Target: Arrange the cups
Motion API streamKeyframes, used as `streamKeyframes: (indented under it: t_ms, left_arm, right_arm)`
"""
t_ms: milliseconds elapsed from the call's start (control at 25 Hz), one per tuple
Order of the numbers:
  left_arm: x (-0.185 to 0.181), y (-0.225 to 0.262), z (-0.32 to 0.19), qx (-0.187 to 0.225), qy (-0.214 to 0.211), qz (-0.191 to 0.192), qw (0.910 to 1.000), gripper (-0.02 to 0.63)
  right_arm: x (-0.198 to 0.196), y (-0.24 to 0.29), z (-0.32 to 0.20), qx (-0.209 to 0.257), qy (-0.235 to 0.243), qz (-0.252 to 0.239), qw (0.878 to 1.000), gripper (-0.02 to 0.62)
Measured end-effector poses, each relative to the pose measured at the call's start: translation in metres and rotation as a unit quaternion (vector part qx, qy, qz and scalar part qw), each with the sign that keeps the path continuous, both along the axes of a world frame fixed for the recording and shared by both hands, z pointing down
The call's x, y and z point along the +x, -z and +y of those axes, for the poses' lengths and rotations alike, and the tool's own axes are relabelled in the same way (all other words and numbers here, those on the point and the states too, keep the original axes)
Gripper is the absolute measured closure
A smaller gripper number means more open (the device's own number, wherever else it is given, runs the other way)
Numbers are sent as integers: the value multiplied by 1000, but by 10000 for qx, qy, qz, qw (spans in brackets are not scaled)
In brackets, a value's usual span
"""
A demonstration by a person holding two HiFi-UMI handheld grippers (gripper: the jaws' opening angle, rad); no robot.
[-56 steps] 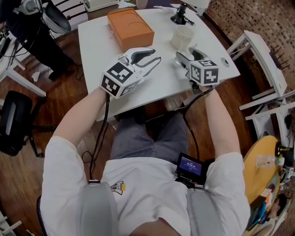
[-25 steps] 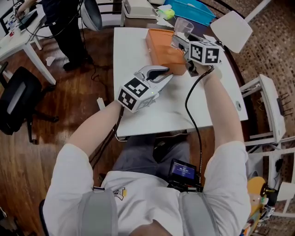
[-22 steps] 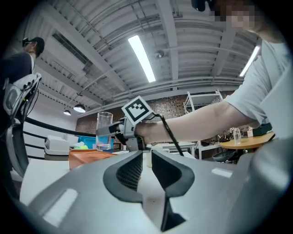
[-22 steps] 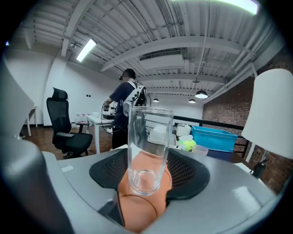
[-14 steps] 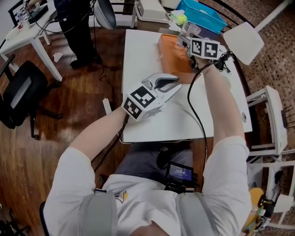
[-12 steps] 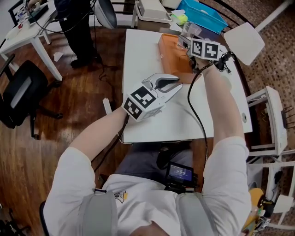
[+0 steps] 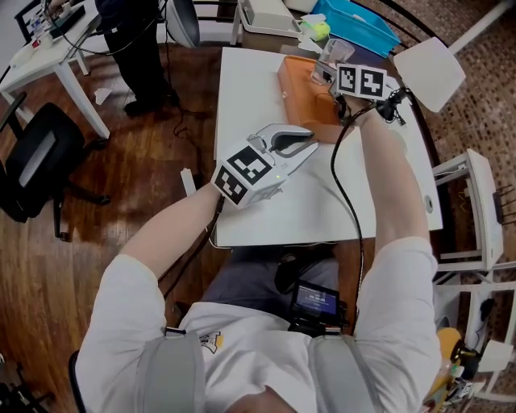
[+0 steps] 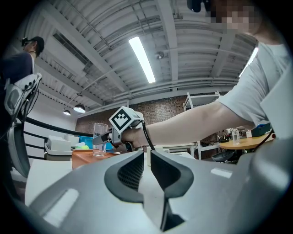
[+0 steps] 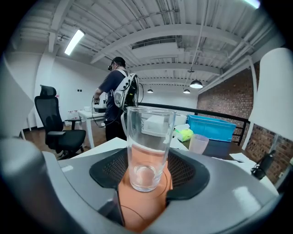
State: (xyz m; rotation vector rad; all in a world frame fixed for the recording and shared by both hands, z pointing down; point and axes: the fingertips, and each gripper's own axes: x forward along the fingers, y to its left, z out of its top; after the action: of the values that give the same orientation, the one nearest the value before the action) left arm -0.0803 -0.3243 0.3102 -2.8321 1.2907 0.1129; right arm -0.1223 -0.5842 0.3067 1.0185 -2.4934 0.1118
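A clear drinking glass (image 9: 147,146) stands upright between the pads of my right gripper (image 9: 146,176), which is shut on it. The glass (image 7: 329,61) is over the far end of the orange tray (image 7: 300,90), its base at or just above the tray's top (image 9: 142,205); contact cannot be told. From the left gripper view the glass (image 8: 99,139) and the right gripper (image 8: 104,139) show over the tray (image 8: 84,157). My left gripper (image 7: 313,148) hovers over the white table near the tray's near end, jaws almost together with nothing between them (image 8: 146,155).
The white table (image 7: 250,105) has its left edge beside wooden floor. Behind the tray are a blue bin (image 7: 355,24) and a small frosted cup (image 9: 198,143). A person (image 9: 116,98) stands at another desk. An office chair (image 7: 36,169) is at the left, a white chair (image 7: 423,68) at the right.
My right gripper has carried the glass over the orange tray and sunk a little toward it. The left gripper has stayed in about the same place.
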Motion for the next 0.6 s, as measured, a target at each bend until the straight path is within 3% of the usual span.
streamKeyframes:
  t_ms: [440,600]
  left_arm:
    - [0,-2,-1,-17,26,-18,10000,563]
    - [0,-2,-2,-19,35,-28,10000,566]
  right_arm:
    - [0,-2,0,-24,-4,-7,10000,325]
    - [0,-4,-1,-234,7,-205,9995,325]
